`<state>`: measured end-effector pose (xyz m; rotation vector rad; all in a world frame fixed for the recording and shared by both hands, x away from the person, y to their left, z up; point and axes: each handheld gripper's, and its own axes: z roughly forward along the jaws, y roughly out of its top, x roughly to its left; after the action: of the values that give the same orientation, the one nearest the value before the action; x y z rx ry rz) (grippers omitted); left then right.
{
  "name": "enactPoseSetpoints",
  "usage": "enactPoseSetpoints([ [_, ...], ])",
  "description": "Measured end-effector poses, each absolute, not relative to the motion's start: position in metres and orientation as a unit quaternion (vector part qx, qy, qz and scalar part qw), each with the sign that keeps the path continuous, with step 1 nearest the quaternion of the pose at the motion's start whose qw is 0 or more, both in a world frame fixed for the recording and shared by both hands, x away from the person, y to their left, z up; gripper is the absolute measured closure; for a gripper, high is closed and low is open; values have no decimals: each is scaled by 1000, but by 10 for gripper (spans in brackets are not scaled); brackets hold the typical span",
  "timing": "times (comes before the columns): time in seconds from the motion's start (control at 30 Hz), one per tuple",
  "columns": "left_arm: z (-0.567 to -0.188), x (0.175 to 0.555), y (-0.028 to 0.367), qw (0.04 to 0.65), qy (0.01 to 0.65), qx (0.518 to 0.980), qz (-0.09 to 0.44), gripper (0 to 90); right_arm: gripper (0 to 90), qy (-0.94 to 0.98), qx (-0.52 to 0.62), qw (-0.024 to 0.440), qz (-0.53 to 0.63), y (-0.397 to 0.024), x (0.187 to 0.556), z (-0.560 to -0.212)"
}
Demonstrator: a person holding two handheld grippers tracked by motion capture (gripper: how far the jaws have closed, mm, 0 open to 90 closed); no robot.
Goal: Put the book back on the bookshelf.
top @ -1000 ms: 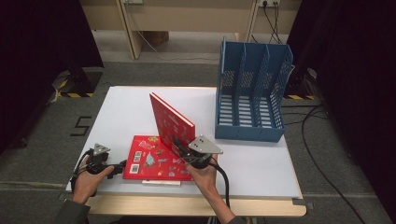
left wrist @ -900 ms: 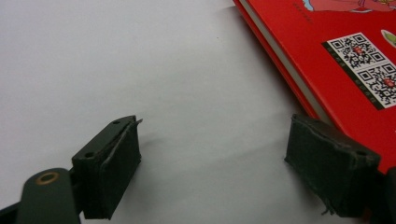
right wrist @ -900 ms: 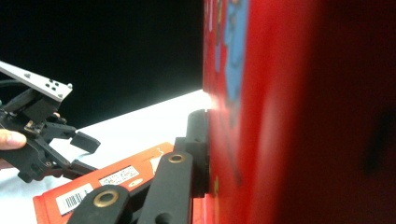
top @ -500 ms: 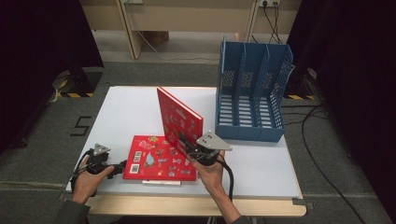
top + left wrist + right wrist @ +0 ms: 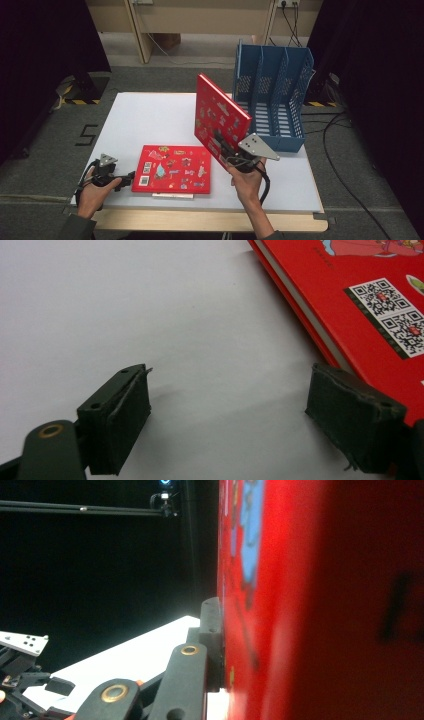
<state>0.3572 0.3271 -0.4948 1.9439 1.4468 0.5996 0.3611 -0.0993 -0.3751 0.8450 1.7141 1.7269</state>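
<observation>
The right gripper [image 5: 226,150] clamped the raised red book [image 5: 220,116] near one corner, apparently; it could pivot loose. The left gripper [image 5: 227,415] rested open.

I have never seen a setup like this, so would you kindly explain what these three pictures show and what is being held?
A person at a white table holds a hand-operated two-jaw gripper in each hand. The high view looks down from above; the other two pictures come from cameras riding on the grippers. The right gripper is shut on a red book, raised clear of the table and tilted; its own view shows that cover close up. The left gripper rests open beside a second red book lying flat. A blue file rack stands at the table's far right.
</observation>
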Motion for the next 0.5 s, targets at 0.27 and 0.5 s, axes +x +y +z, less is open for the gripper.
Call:
enactPoseSetpoints([
  [0.27, -497, 358, 327, 309, 551, 743, 223, 164, 798, 628, 329, 299, 639, -127, 349, -360],
  [0.5, -498, 358, 329, 311, 552, 743, 217, 158, 798, 615, 351, 311, 634, -155, 339, -354],
])
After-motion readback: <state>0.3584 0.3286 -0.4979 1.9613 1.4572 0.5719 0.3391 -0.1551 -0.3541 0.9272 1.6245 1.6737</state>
